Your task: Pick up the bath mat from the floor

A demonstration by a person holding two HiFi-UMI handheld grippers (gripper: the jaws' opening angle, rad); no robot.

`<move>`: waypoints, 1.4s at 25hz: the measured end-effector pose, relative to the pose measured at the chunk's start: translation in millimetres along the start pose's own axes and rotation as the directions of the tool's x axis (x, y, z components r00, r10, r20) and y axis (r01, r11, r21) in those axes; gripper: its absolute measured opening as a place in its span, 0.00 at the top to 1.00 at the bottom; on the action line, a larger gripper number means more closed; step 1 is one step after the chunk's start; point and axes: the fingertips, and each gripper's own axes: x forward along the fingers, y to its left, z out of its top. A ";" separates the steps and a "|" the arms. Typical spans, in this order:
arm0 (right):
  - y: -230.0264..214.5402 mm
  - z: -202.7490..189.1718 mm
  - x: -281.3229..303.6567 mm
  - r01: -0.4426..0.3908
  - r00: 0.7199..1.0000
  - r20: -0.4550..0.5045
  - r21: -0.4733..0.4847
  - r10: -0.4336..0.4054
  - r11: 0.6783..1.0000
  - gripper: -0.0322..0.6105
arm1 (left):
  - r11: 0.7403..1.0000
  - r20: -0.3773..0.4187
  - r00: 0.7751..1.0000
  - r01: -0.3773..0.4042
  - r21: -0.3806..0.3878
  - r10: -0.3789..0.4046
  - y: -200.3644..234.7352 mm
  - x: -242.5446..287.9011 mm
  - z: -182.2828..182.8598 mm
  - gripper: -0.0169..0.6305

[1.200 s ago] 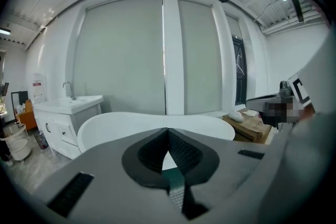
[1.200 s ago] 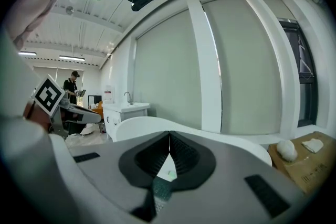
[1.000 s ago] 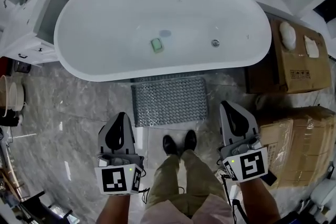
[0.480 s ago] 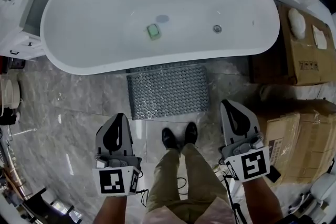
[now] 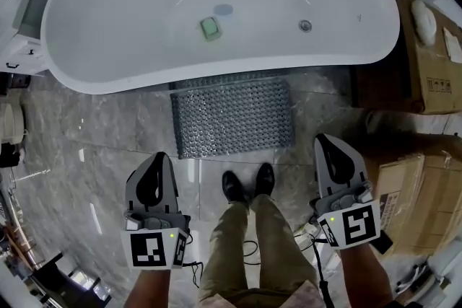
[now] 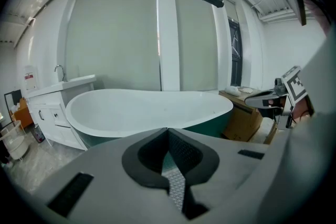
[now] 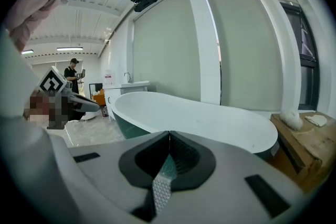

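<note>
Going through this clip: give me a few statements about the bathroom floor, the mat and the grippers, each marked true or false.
1. The bath mat lies on the floor beside the bathtub. True.
2. The left hand-held gripper is shut on the bath mat. False: its jaws are shut on nothing, short of the mat.
3. A small green item lies inside the bathtub. True.
4. The cardboard boxes stand on the left gripper's side. False: they are beside the right hand-held gripper.
5. The right hand-held gripper's jaws are together. True.
</note>
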 end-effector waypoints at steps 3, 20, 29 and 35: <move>-0.8 -16.8 5.9 -0.002 1.000 -0.008 -0.008 0.002 1.000 0.93 | 1.000 -0.009 1.000 0.001 0.007 -0.001 0.6 5.3 -16.6 0.94; -4.3 -114.8 33.6 0.002 0.999 -0.045 -0.018 -0.003 1.000 0.93 | 1.000 -0.031 1.000 0.001 0.005 -0.001 5.5 49.9 -109.9 0.94; -2.4 -155.7 49.1 0.005 0.999 -0.042 -0.007 -0.006 1.000 0.93 | 1.000 -0.041 0.999 0.008 0.021 -0.007 5.9 69.1 -152.3 0.94; -6.4 -179.3 61.2 0.010 0.999 -0.035 -0.006 -0.011 1.000 0.93 | 1.000 -0.043 0.999 0.000 0.022 0.001 9.8 81.9 -174.3 0.94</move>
